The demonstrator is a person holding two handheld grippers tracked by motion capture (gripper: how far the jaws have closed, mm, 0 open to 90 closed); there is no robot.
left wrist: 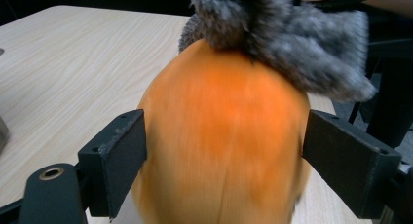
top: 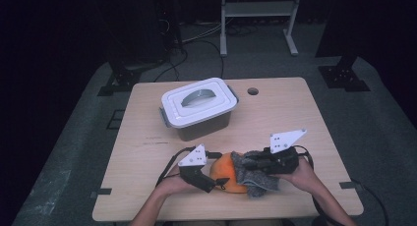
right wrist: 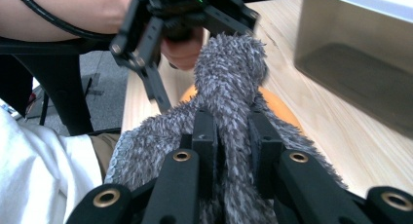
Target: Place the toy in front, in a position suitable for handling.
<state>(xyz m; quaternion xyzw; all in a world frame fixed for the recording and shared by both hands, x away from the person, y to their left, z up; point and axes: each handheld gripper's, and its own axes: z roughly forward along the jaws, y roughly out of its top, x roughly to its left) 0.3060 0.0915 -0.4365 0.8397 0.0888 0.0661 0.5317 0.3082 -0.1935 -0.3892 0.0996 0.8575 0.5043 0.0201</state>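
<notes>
- Orange, smooth and rounded, a pumpkin-like ball [top: 230, 174] sits near the front edge of the pale wooden table [top: 305, 118], between the person's two hands.
- A fuzzy grey cloth [top: 253, 174] lies draped over the ball's right side and top.
- At the ball's left, the left gripper [top: 220, 183] straddles it; its jaws stand wide on either flank, and whether the pads press or just clear the skin I cannot tell.
- From the right, the right gripper [top: 253, 162] has its jaws pinched tight on a bunched fold of the cloth.
- Farther back and well apart stands a white-lidded translucent storage box [top: 199, 108], lid on, handle flat.
- Bare tabletop spreads to the left, right and far side; a small round hole [top: 253, 91] sits near the back edge.
- Around the table lie grey carpet, black cables and dark stand feet.
</notes>
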